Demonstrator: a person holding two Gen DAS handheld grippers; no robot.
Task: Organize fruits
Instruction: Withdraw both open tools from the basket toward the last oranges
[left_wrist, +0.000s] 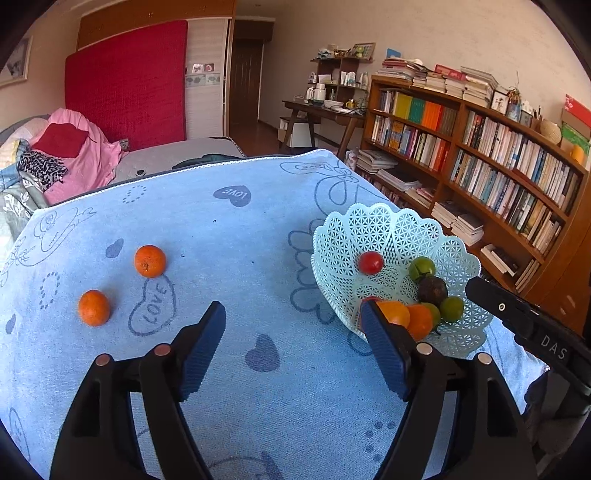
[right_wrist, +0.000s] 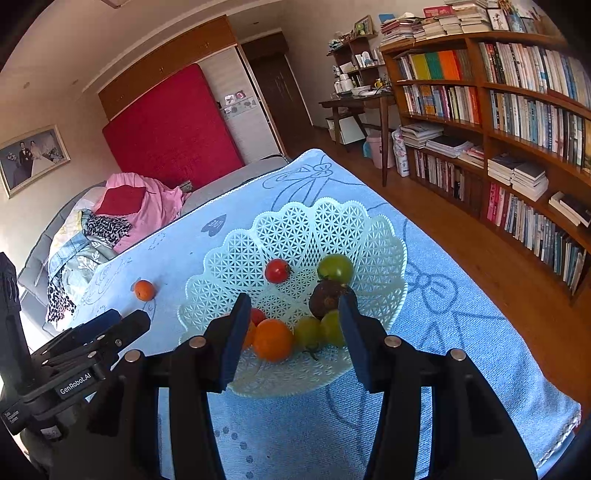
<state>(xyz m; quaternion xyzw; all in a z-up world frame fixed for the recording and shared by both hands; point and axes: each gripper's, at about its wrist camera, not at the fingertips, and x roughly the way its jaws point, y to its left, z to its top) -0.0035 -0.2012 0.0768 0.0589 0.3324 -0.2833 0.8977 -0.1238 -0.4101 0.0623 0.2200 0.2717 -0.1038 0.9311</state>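
**Two oranges remain outside the basket; both grippers empty**

The left gripper (left_wrist: 293, 332) hangs above the blue towel (left_wrist: 229, 229) with its jaws spread wide and nothing between them. Its aim falls on bare cloth between the loose fruit and the basket, so it looks uncommitted to either. The right gripper (right_wrist: 293, 325) is likewise spread and empty, poised just over the near rim of the pale lattice basket (right_wrist: 295, 229), a position consistent with a fruit having been let go there, though that is inference.

Inside the basket lie orange fruit (right_wrist: 273, 339), a red tomato (right_wrist: 277, 270), green fruit (right_wrist: 335, 268) and one dark brown piece (right_wrist: 327, 297), mostly gathered at the low near side where the bowl slopes.

On the towel, well apart from the basket, sit the far orange (left_wrist: 149, 260) and the near orange (left_wrist: 94, 307), close together on the left gripper's side. By my judgement the left gripper is better placed to fetch them. Round fruit may roll on the cloth if nudged.
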